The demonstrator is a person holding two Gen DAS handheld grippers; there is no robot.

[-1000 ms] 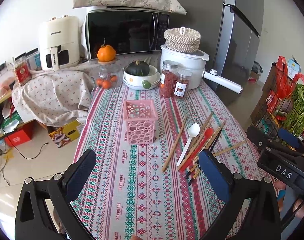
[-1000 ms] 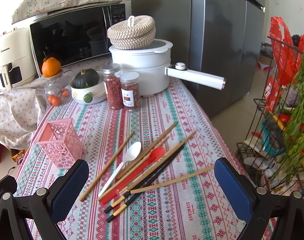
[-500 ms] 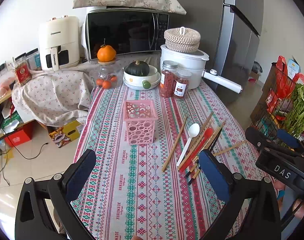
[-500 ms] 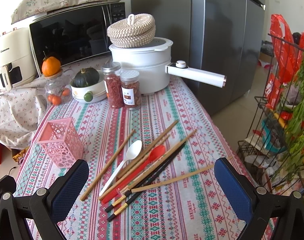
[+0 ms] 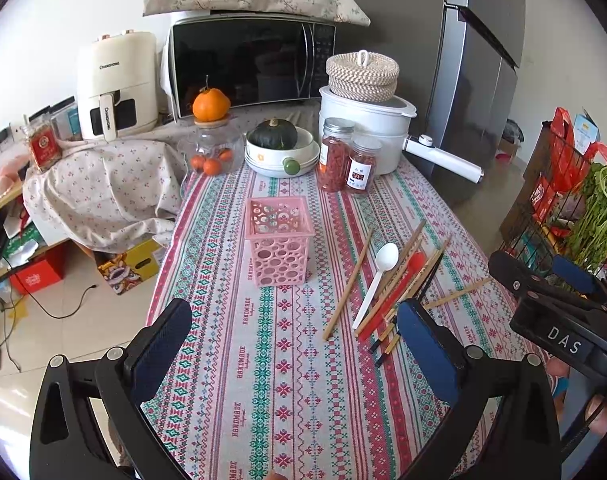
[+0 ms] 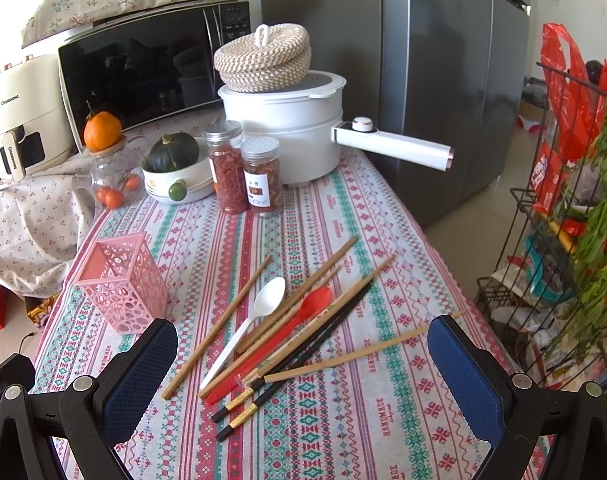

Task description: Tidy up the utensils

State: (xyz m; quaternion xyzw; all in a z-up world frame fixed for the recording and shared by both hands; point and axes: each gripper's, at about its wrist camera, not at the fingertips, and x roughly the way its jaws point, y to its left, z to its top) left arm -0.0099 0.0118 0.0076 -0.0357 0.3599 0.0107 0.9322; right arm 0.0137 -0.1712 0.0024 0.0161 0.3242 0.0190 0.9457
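Observation:
A pink perforated utensil holder (image 5: 278, 249) (image 6: 122, 283) stands empty and upright on the patterned tablecloth. To its right lies a loose pile of utensils: a white spoon (image 5: 377, 280) (image 6: 247, 327), a red spoon (image 5: 399, 290) (image 6: 279, 340), several wooden chopsticks (image 5: 349, 283) (image 6: 219, 322) and black chopsticks (image 6: 303, 354). My left gripper (image 5: 293, 342) is open and empty above the table's near end. My right gripper (image 6: 303, 364) is open and empty, hovering just in front of the pile; its body shows at the right of the left wrist view (image 5: 555, 300).
At the table's far end stand two red-filled jars (image 5: 345, 160), a bowl with a green squash (image 5: 281, 148), a glass jar with an orange on top (image 5: 211, 136), a white pot with a long handle (image 6: 299, 128), a microwave (image 5: 251, 60). A wire rack with greens (image 6: 563, 208) stands right.
Both grippers have stayed almost still; the right one has edged slightly forward toward the pile. Nothing on the table has moved.

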